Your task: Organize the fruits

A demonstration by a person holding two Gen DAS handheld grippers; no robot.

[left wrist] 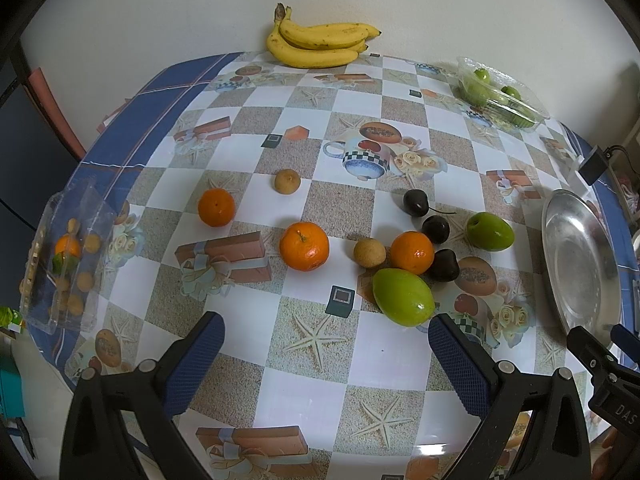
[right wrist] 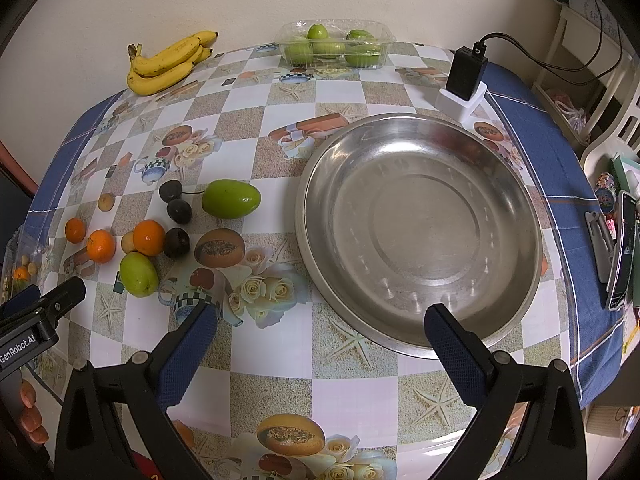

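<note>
The loose fruit lies in a cluster on the bench (right wrist: 280, 364), to the left of a wide metal plate (right wrist: 420, 236). Three oranges sit there: one (left wrist: 412, 252) in the thick of the cluster, one (left wrist: 304, 246) a little to its left, and one (left wrist: 216, 207) further left and apart. A small tan fruit (left wrist: 370, 253) touches the cluster's orange, and another tan fruit (left wrist: 287, 180) rests alone behind. Three dark plums (left wrist: 436, 229) sit between and beside two green fruits: the nearer green fruit (left wrist: 403, 297) lies just in front of the orange, the other (left wrist: 490, 231) to the right, nearest the plate. The plate holds nothing.

A bunch of bananas (left wrist: 320, 42) lies at the far edge of the bench against the wall. A clear plastic tray (right wrist: 336, 44) with more green fruit stands at the back, behind the plate. Another clear tray (left wrist: 66, 264) at the left edge holds small tan fruits and an orange. A black charger (right wrist: 466, 74) in a white stand sits behind the plate to the right.

The left hand-held gripper (left wrist: 326, 364) hovers above the bench in front of the fruit, its jaws spread wide and gripping nothing. The right hand-held gripper (right wrist: 320, 354) hangs before the plate's near rim, its jaws likewise apart and bare.
</note>
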